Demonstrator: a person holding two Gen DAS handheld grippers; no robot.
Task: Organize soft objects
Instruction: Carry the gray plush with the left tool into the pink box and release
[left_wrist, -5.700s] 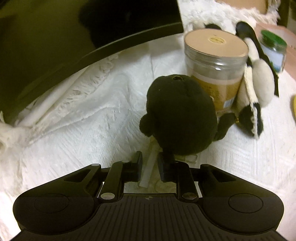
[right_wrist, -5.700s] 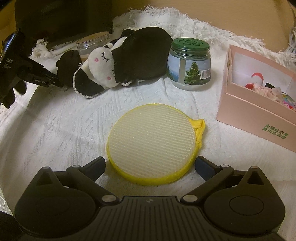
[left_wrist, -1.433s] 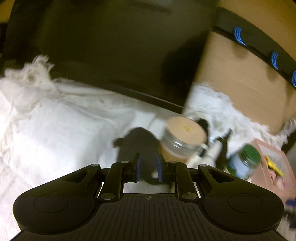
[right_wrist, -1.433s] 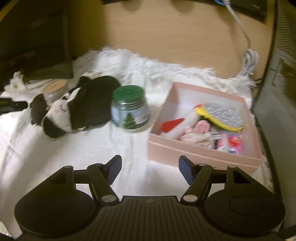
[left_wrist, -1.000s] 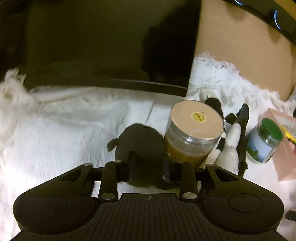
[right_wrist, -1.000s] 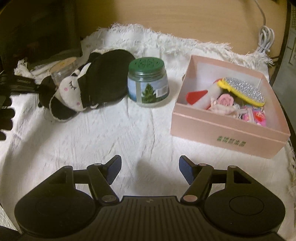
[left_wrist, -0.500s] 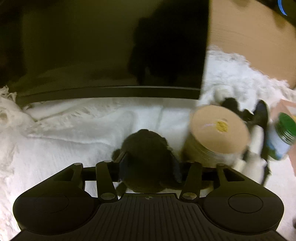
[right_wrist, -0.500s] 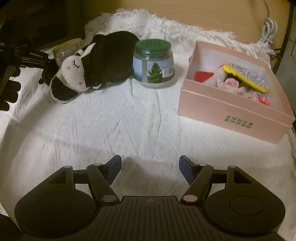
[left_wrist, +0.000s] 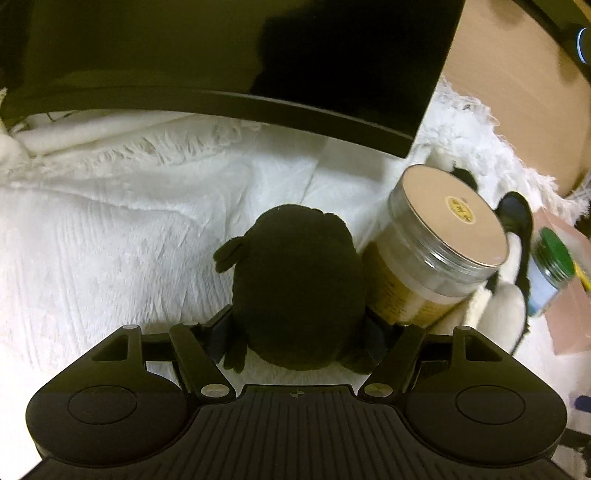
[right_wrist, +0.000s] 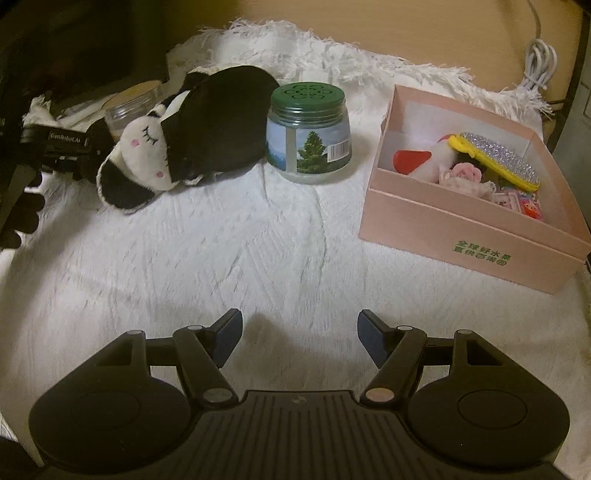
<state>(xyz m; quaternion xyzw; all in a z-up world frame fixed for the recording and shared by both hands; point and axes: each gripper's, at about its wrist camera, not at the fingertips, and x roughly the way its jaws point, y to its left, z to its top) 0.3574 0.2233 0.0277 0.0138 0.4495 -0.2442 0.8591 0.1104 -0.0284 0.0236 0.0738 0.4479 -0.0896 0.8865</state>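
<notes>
Left wrist view: the left gripper (left_wrist: 297, 334) has its jaws opening wide around the round black plush toy (left_wrist: 295, 284), which sits between them, just left of the clear plastic jar (left_wrist: 439, 251). The right gripper (right_wrist: 297, 339), jaws wide and empty, hovers well apart.

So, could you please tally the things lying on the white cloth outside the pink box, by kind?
Plush toys: 2, the round black plush and the black-and-white plush.
Jars: 2, the tan-lidded jar and the green-lidded jar.
Total: 4.
</notes>
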